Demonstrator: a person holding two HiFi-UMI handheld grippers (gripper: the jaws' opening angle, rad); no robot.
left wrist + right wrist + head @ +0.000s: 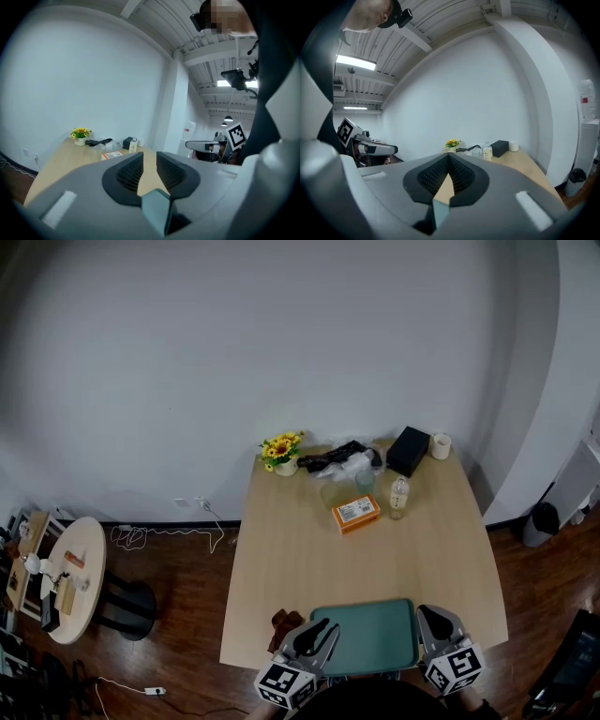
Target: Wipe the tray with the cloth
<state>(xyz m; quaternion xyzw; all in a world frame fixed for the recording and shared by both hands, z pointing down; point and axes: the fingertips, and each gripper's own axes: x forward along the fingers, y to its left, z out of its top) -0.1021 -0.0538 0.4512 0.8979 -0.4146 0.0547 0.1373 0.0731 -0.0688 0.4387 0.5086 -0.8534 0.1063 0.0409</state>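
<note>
Two closed, empty grippers hover at the near edge of the light wooden table point(300, 559): left gripper point(317, 632) and right gripper point(433, 620). A teal rectangular tray point(367, 634) lies between them, with a crumpled brown cloth point(284, 622) just left of it.

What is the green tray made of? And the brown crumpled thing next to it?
The flat green rectangular tray looks like plastic: smooth, even matt colour, rounded corners. The crumpled brown cloth beside it looks like soft fabric, lying bunched in folds. Both are small here, so that's a guess.
</note>
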